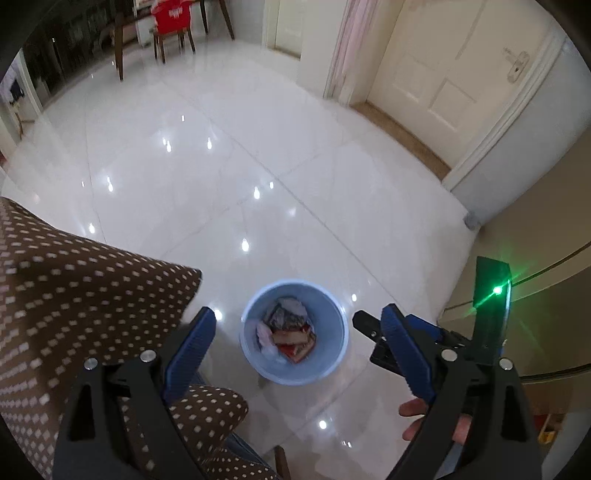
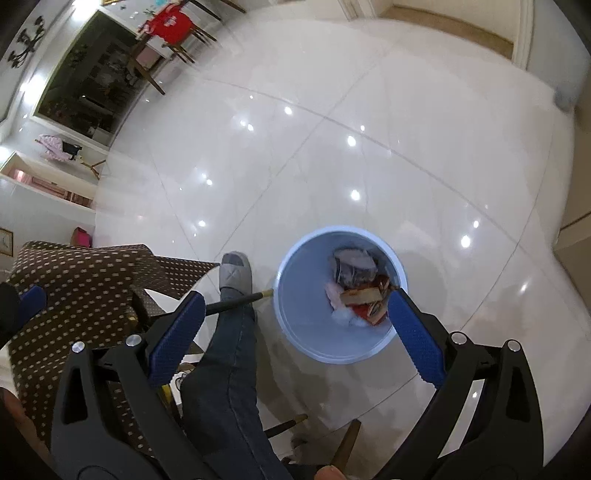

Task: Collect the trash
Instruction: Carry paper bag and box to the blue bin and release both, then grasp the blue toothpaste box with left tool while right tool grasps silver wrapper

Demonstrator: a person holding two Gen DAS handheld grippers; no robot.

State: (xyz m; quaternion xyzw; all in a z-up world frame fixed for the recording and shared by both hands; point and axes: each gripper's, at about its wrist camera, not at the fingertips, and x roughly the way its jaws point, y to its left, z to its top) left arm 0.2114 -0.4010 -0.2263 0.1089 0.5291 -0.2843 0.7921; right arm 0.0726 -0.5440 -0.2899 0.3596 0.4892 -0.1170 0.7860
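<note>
A pale blue bin (image 1: 334, 354) stands on the white tiled floor; it also shows in the right wrist view (image 2: 295, 295). Inside lies trash (image 1: 290, 332): crumpled paper, a red and brown carton, white tissue, also seen from the right wrist (image 2: 360, 291). My left gripper (image 1: 299, 347) is open and empty, held high above the bin. My right gripper (image 2: 295, 325) is open and empty, also above the bin; it shows in the left wrist view (image 1: 397, 343) to the bin's right.
A brown polka-dot tablecloth (image 1: 74, 314) hangs at the left. The person's leg in jeans and grey slipper (image 2: 236, 273) stand beside the bin. A dark table leg (image 2: 236, 301) reaches toward the bin. A white door (image 1: 443, 74) and chairs (image 1: 173, 33) lie farther off.
</note>
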